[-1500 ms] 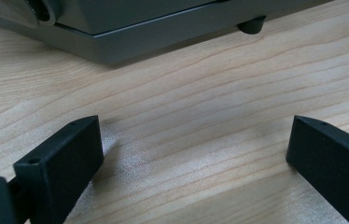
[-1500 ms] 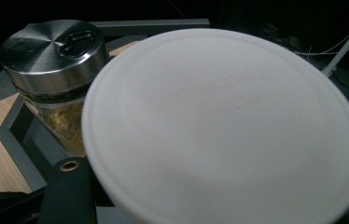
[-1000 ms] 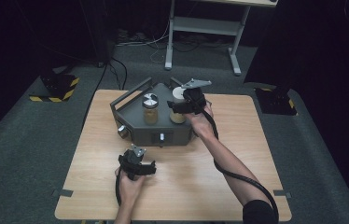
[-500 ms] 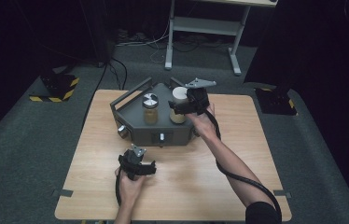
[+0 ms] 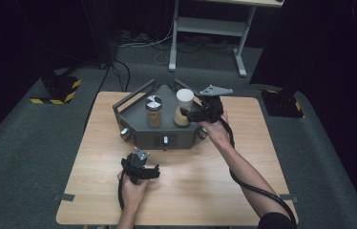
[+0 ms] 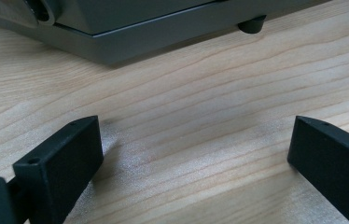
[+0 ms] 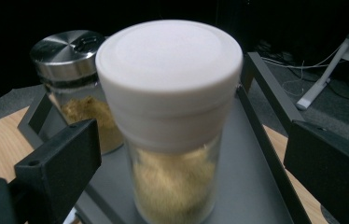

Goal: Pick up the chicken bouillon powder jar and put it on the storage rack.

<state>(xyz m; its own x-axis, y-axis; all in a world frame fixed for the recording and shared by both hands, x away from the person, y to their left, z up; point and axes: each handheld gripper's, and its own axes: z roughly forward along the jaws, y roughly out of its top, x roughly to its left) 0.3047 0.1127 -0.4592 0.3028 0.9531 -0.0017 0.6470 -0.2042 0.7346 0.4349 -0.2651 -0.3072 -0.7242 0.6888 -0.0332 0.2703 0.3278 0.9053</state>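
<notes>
Since the earlier high view little has shifted: the right gripper (image 5: 189, 114) remains at the white-capped jar (image 5: 183, 108) on the grey console (image 5: 163, 134), its hand edged only slightly, and the left gripper (image 5: 141, 171) stays where it was on the wooden table (image 5: 205, 191).

Landmark: grey console, a wedge-shaped metal unit with raised side rails and front knobs, set on the far half of the table.

White-capped jar: upright on the console's top deck, toward its right side, clear glass with yellowish powder inside. In the right gripper view the jar (image 7: 172, 121) stands between the two black jaws, which are spread wide; a gap shows on each side of the glass and neither jaw touches it. Nothing is held.

Steel-lidded jar (image 5: 153, 111): upright on the same deck, just beside the white-capped jar on its left, also holding yellowish powder. In the right gripper view it (image 7: 77, 88) stands behind the left jaw.

Left gripper: held in the person's left hand, on the table in front of the console, apart from its front face. In the left gripper view its jaws are spread wide over bare wood, holding nothing; the console's base edge and one rubber foot (image 6: 252, 23) lie ahead.

Cable (image 5: 257, 191): trails from the right gripper along the forearm toward the near table edge
</notes>
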